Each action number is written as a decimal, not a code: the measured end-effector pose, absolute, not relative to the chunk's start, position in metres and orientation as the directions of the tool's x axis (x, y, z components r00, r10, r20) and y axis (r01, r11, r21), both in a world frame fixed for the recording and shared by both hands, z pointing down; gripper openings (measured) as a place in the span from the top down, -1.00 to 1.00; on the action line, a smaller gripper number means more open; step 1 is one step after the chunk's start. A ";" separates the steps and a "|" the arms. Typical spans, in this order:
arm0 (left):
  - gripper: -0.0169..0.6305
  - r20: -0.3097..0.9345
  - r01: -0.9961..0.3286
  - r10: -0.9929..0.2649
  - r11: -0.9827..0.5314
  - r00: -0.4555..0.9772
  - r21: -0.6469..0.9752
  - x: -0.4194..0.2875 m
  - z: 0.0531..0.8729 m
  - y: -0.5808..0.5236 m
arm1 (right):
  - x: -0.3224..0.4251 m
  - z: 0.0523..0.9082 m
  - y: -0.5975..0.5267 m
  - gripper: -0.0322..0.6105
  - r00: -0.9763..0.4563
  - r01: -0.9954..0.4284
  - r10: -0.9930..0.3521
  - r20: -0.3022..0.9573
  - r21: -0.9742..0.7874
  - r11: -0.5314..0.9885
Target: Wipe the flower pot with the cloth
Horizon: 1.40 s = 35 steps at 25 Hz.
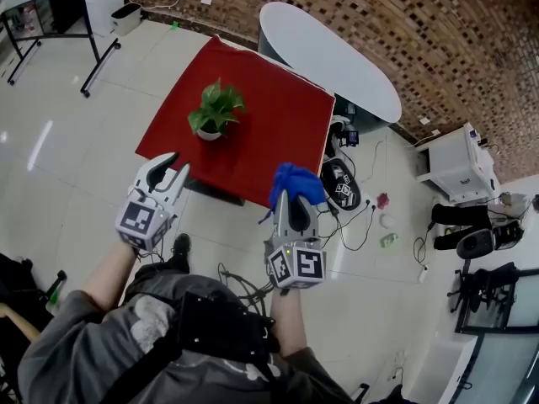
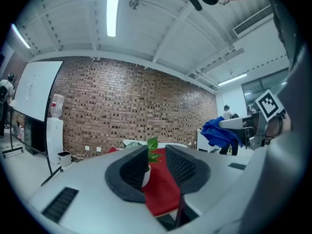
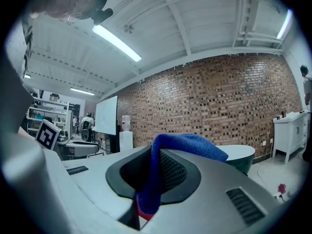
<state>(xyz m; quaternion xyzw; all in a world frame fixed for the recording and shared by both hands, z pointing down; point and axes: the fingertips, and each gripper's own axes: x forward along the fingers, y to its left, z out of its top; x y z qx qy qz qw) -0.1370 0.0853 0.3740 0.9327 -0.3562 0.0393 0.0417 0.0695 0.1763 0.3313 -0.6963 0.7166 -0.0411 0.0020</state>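
A small white flower pot [image 1: 209, 133] with a green plant [image 1: 216, 108] stands on the red table [image 1: 278, 124], some way ahead of both grippers. My left gripper [image 1: 171, 165] is held over the floor just short of the table's near left edge. Its jaws stand a little apart with nothing between them. In the left gripper view the pot [image 2: 145, 177] shows through that gap. My right gripper [image 1: 290, 194] is near the table's front corner, shut on a blue cloth [image 1: 296, 182] that bunches over its tips. The cloth [image 3: 187, 145] drapes over one jaw.
A white oval table [image 1: 337, 57] stands behind the red one, against a brick wall. Cables and small objects [image 1: 362, 209] litter the floor to the right. A white cabinet [image 1: 459, 162] and black chairs [image 1: 472, 234] are further right. A whiteboard stand [image 1: 50, 7] is at far left.
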 end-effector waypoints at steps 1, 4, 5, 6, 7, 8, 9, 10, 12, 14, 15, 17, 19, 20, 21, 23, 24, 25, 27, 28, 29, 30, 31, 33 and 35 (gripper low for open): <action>0.41 0.098 -0.667 -0.661 -0.744 0.744 0.047 -0.137 0.379 0.074 | 0.070 0.333 0.164 0.71 -0.027 -0.998 -0.998 0.058 -0.060 0.024; 0.13 0.104 -0.657 -0.650 -0.752 0.753 0.061 -0.135 0.392 0.043 | 0.070 0.339 0.131 0.71 -0.019 -0.998 -0.998 0.063 -0.056 0.016; 0.05 0.109 -0.650 -0.642 -0.757 0.759 0.065 -0.134 0.397 0.034 | 0.069 0.340 0.121 0.71 -0.018 -0.998 -0.998 0.065 -0.055 0.014; -0.02 0.115 -0.642 -0.634 -0.764 0.765 0.067 -0.133 0.403 0.025 | 0.067 0.342 0.111 0.71 -0.016 -0.998 -0.998 0.067 -0.054 0.013; -0.06 0.120 -0.634 -0.624 -0.771 0.772 0.065 -0.133 0.410 0.016 | 0.065 0.345 0.102 0.71 -0.014 -0.999 -0.998 0.069 -0.054 0.010; -0.09 0.124 -0.625 -0.616 -0.778 0.778 0.061 -0.133 0.418 0.008 | 0.063 0.350 0.094 0.71 -0.011 -0.998 -0.997 0.071 -0.055 0.007; -0.16 0.124 -0.617 -0.608 -0.785 0.785 0.056 -0.132 0.426 0.000 | 0.062 0.355 0.086 0.71 -0.009 -0.998 -0.997 0.074 -0.059 0.004; -0.25 0.124 -0.608 -0.599 -0.792 0.791 0.051 -0.131 0.432 -0.009 | 0.061 0.360 0.077 0.71 -0.006 -0.998 -0.997 0.076 -0.063 0.001; -0.36 0.133 -0.594 -0.585 -0.804 0.800 0.035 -0.127 0.447 -0.026 | 0.061 0.368 0.061 0.71 0.001 -0.998 -0.997 0.081 -0.068 -0.007; -0.37 0.159 -0.575 -0.563 -0.817 0.811 0.042 -0.120 0.463 -0.040 | 0.062 0.372 0.049 0.71 0.010 -0.998 -0.996 0.094 -0.068 -0.016; -0.37 0.174 -0.569 -0.553 -0.821 0.815 0.053 -0.115 0.471 -0.046 | 0.063 0.374 0.044 0.71 0.013 -0.997 -0.995 0.101 -0.069 -0.020; -0.42 0.199 -0.570 -0.548 -0.819 0.812 0.070 -0.106 0.483 -0.057 | 0.069 0.377 0.035 0.71 0.012 -0.997 -0.994 0.111 -0.074 -0.020; -0.45 0.220 -0.585 -0.559 -0.807 0.800 0.078 -0.099 0.494 -0.068 | 0.077 0.381 0.026 0.71 0.006 -0.996 -0.993 0.116 -0.083 -0.016; -0.45 0.228 -0.595 -0.567 -0.800 0.792 0.076 -0.096 0.500 -0.073 | 0.081 0.383 0.022 0.71 0.004 -0.996 -0.993 0.119 -0.089 -0.014; -0.49 0.235 -0.602 -0.574 -0.796 0.785 0.068 -0.094 0.506 -0.077 | 0.085 0.387 0.018 0.71 0.000 -0.995 -0.993 0.121 -0.095 -0.011; -0.50 0.246 -0.597 -0.572 -0.801 0.782 0.038 -0.085 0.519 -0.083 | 0.094 0.395 0.009 0.71 -0.013 -0.995 -0.992 0.123 -0.103 0.001; -0.51 0.253 -0.588 -0.564 -0.809 0.786 0.021 -0.080 0.525 -0.084 | 0.099 0.399 0.005 0.71 -0.020 -0.995 -0.992 0.126 -0.103 0.007; -0.53 0.260 -0.578 -0.557 -0.816 0.789 0.008 -0.074 0.529 -0.084 | 0.104 0.402 0.000 0.71 -0.028 -0.995 -0.991 0.131 -0.100 0.015; -0.53 0.278 -0.572 -0.550 -0.820 0.787 -0.002 -0.063 0.536 -0.088 | 0.114 0.410 -0.011 0.71 -0.049 -0.995 -0.988 0.144 -0.091 0.037; -0.53 0.289 -0.576 -0.552 -0.817 0.782 0.000 -0.057 0.539 -0.093 | 0.119 0.413 -0.018 0.71 -0.062 -0.995 -0.986 0.152 -0.088 0.049; -0.53 0.300 -0.584 -0.557 -0.812 0.774 0.001 -0.051 0.541 -0.100 | 0.125 0.417 -0.026 0.71 -0.074 -0.994 -0.984 0.162 -0.089 0.060; -0.53 0.313 -0.594 -0.564 -0.805 0.764 0.002 -0.045 0.544 -0.108 | 0.131 0.420 -0.035 0.71 -0.084 -0.993 -0.981 0.173 -0.095 0.068; -0.53 0.324 -0.603 -0.571 -0.797 0.754 0.000 -0.038 0.546 -0.118 | 0.139 0.423 -0.044 0.71 -0.092 -0.992 -0.979 0.184 -0.104 0.074; -0.53 0.335 -0.615 -0.580 -0.788 0.742 -0.003 -0.027 0.550 -0.134 | 0.151 0.432 -0.061 0.71 -0.107 -0.990 -0.972 0.208 -0.118 0.083; -0.53 0.328 -0.615 -0.584 -0.788 0.743 -0.010 -0.017 0.551 -0.143 | 0.160 0.445 -0.074 0.71 -0.124 -0.987 -0.965 0.231 -0.128 0.096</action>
